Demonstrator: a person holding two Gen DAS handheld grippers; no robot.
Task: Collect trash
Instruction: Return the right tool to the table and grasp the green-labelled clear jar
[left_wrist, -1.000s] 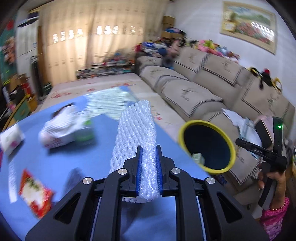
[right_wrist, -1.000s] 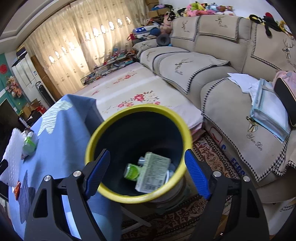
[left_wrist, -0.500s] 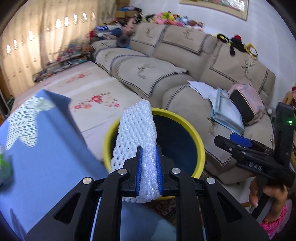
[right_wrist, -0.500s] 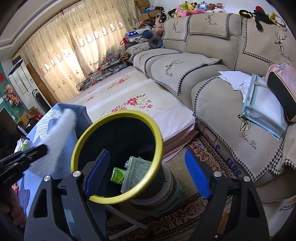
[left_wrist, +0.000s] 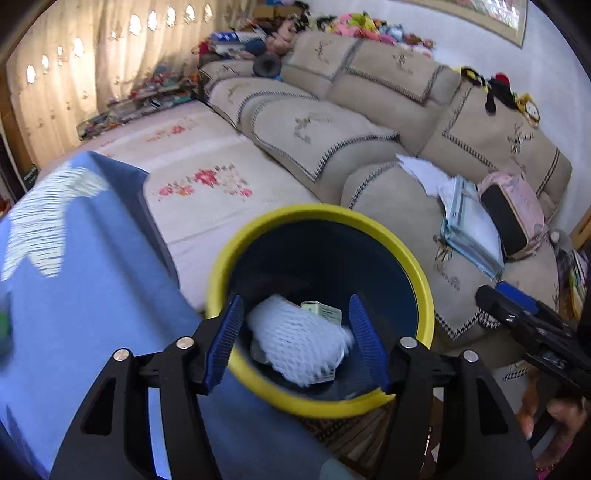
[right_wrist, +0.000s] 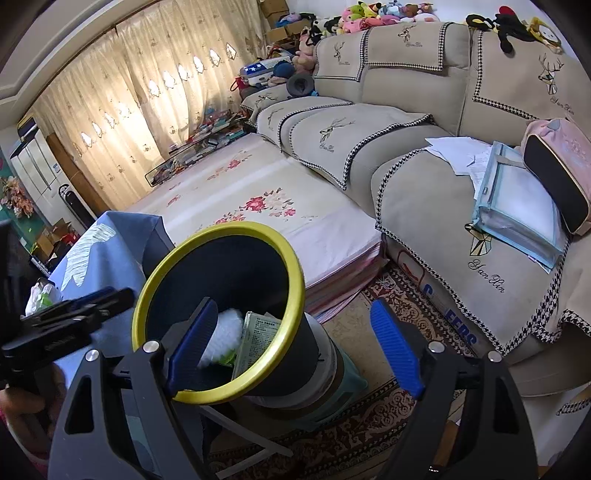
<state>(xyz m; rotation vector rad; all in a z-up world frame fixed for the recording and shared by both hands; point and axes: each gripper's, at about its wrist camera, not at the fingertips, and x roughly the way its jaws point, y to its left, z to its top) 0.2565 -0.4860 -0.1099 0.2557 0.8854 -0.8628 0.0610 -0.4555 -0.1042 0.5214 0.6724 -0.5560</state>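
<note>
Left tongs (left_wrist: 295, 339), jaws opening, poised over the yellow-rimmed bin (left_wrist: 424, 291); nothing is pressed between the pads. The white foam net (left_wrist: 295, 347) lies loose inside the bin, directly below and ahead of these tongs, its long axis running roughly across the gap, beside a printed carton (left_wrist: 321, 312). Right tongs (right_wrist: 295, 347) stand wide apart and empty, straddling the bin's near rim. More litter (right_wrist: 40, 295) appears to remain on the blue worktop (left_wrist: 92, 295), off to the left; the left tongs are probably nearer it.
</note>
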